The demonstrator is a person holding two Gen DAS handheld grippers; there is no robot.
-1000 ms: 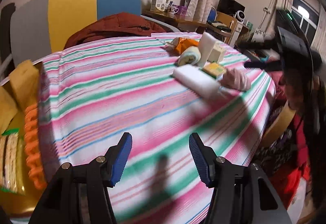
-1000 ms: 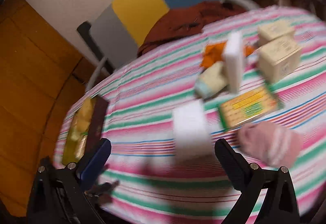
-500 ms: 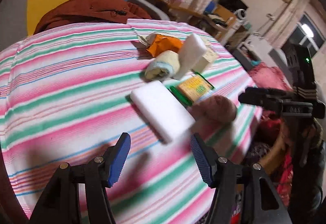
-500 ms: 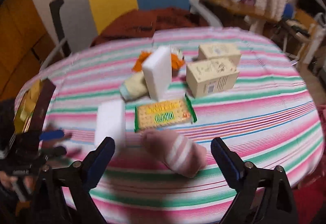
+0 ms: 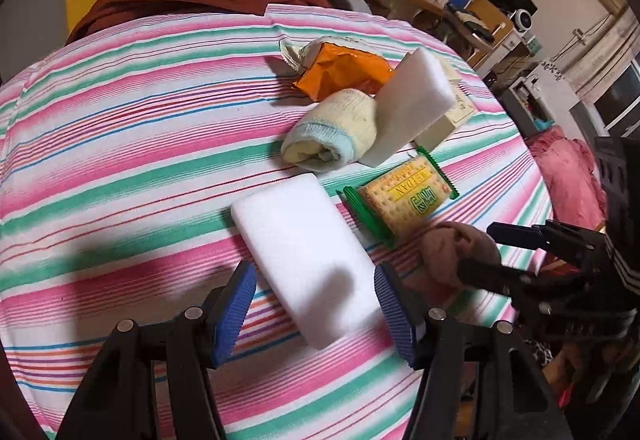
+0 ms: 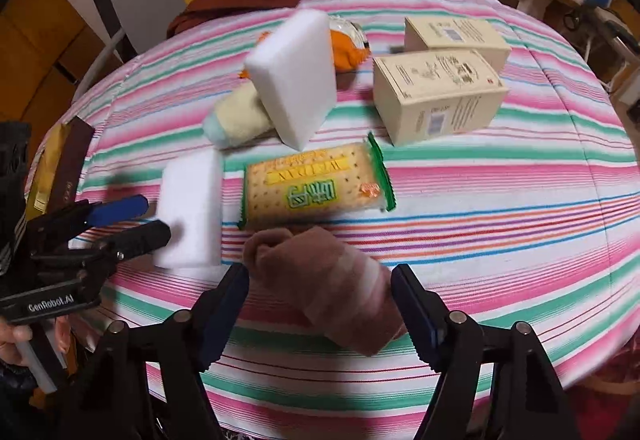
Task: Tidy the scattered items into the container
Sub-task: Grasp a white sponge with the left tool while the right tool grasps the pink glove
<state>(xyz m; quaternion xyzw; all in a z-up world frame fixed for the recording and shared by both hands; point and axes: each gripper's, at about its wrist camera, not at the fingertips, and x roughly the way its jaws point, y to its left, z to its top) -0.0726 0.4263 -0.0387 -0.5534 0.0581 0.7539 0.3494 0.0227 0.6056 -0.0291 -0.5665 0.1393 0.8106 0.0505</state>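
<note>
On the striped cloth (image 5: 120, 167), a flat white sponge (image 5: 308, 260) is straddled, untouched, by the spread left gripper (image 5: 314, 316), its long axis running away leftward; the right gripper (image 6: 320, 314), just narrowing, brackets a pink sock (image 6: 324, 280) lying aslant, unpinched

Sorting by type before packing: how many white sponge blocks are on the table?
2. One white sponge block lies flat between the left gripper's open jaws; the other sponge leans on the rolled yellow sock. None looks hidden.
</note>
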